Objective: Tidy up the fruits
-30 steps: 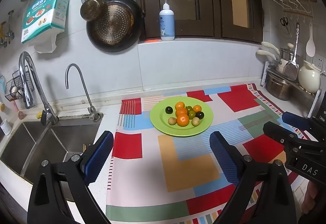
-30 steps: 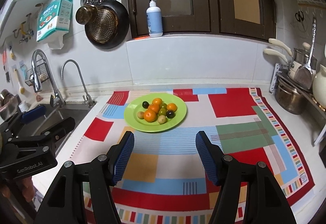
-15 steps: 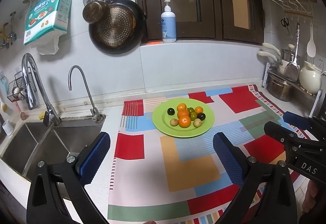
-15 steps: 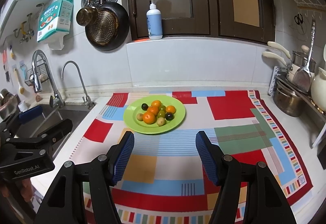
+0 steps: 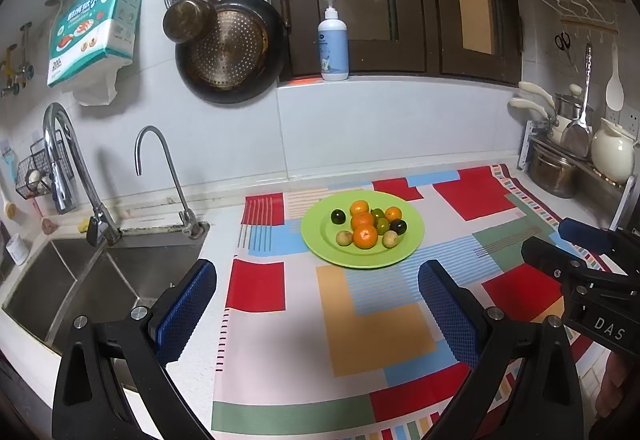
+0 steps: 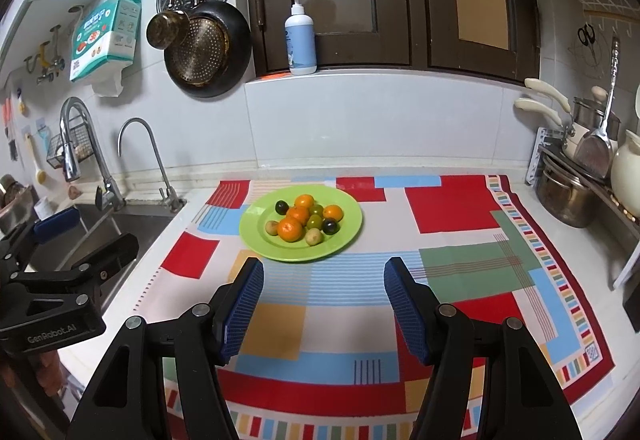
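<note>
A green plate (image 5: 320,240) (image 6: 348,228) sits on the patterned cloth and holds several small fruits: orange mandarins (image 5: 365,236) (image 6: 290,230), dark plums (image 5: 338,216) (image 6: 282,206), green ones (image 5: 383,226) (image 6: 314,222) and yellowish ones (image 5: 343,238) (image 6: 271,227). My left gripper (image 5: 318,304) is open and empty, held above the cloth in front of the plate. My right gripper (image 6: 323,300) is open and empty, also short of the plate. Each gripper shows at the edge of the other's view, the right one (image 5: 576,252) and the left one (image 6: 80,240).
A colourful cloth (image 5: 360,340) (image 6: 460,240) covers the counter. A steel sink (image 5: 80,280) with two taps (image 5: 156,168) lies to the left. Pots and a kettle (image 6: 568,192) stand on a rack at the right. Pans (image 5: 228,48) hang on the wall; a pump bottle (image 6: 300,40) stands on the sill.
Both grippers have drifted slightly, so the plate sits a little further right in the left view and a little further left in the right view. Both jaws stay open and empty.
</note>
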`<state>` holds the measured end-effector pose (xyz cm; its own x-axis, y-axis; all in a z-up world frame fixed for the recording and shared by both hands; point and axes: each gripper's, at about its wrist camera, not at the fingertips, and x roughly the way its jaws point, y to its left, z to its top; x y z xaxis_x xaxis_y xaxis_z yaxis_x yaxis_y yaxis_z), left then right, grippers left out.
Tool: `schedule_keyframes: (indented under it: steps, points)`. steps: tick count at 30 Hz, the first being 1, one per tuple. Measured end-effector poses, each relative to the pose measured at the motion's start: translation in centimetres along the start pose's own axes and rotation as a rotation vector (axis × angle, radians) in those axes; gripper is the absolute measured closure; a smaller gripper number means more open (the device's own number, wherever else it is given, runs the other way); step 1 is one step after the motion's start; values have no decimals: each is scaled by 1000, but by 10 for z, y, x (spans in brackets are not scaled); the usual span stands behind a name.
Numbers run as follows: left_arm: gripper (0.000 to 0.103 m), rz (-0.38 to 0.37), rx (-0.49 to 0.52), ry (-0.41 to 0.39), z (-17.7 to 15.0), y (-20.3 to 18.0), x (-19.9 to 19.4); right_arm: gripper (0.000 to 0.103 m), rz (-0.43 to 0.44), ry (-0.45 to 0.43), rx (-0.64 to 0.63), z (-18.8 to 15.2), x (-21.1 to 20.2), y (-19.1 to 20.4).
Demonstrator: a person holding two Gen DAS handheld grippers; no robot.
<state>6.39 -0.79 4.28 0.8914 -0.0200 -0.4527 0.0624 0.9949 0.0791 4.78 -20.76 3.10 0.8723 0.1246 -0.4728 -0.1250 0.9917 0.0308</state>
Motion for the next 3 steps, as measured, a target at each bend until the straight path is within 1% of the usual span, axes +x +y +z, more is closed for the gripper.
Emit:
schedule_keyframes:
  steps: [3]
  points:
    - [0,-1,0,4,0,0,2,39,2,1,-2,0,1,0]
